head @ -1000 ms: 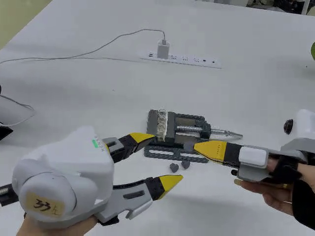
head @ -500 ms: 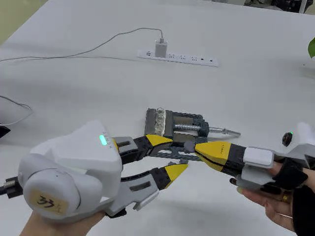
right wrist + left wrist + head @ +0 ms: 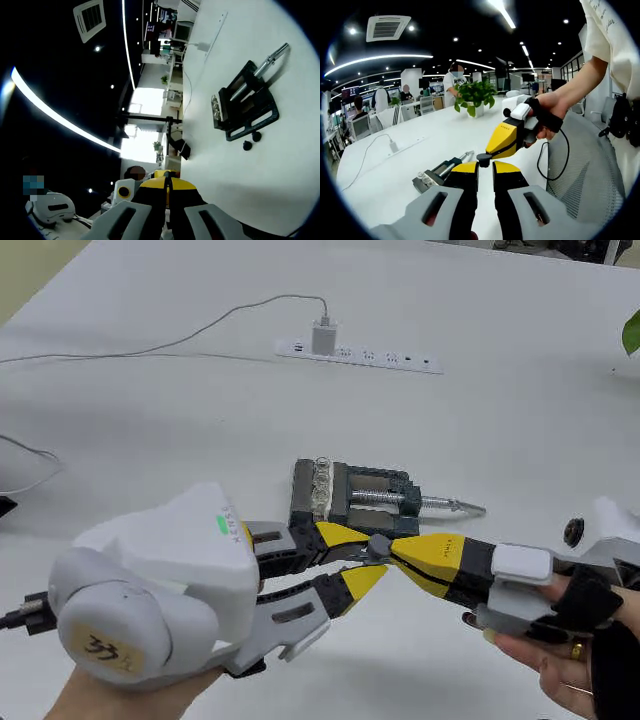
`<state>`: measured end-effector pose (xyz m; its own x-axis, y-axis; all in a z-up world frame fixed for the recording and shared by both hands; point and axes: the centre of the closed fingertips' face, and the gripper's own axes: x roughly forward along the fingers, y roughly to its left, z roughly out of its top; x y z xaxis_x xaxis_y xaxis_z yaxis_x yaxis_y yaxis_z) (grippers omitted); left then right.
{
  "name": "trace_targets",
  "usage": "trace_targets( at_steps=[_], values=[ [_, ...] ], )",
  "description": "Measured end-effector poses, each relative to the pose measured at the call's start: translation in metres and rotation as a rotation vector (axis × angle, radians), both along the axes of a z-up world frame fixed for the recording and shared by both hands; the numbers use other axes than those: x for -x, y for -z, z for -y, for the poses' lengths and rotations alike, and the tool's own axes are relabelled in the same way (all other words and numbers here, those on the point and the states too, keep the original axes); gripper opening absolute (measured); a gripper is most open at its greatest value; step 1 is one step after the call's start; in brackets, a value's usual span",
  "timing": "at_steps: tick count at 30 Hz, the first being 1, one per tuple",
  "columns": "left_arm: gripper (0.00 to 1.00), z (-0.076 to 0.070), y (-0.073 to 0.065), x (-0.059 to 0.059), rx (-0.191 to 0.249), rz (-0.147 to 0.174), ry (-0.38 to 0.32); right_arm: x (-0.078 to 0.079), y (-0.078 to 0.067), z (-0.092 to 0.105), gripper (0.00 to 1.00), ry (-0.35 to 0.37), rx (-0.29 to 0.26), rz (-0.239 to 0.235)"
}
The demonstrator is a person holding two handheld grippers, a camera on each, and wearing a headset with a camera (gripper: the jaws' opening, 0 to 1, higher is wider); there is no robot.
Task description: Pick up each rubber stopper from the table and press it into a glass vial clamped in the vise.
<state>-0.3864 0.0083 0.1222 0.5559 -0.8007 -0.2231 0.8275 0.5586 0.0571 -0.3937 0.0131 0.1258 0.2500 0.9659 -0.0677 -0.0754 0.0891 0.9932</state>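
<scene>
Now right fingers [image 3: 432, 556] tight on stopper [image 3: 379, 545]

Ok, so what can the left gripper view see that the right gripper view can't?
The left gripper view adds the right gripper, shut on a dark rubber stopper, plus the hand holding that gripper and a leafy potted plant. The right gripper view adds two loose stoppers lying on the table beside the vise's base. Both share the black vise with glass vials clamped in it, the white table and the ceiling lights.
</scene>
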Motion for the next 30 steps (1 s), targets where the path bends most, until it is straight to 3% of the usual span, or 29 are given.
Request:
trace_targets(
  at_steps=[30],
  values=[
    [0.05, 0.0005, -0.0013, 0.0004, 0.012, -0.009, 0.003, 0.003, -0.0006, 0.0008, 0.0, 0.011, -0.044, -0.049]
  ],
)
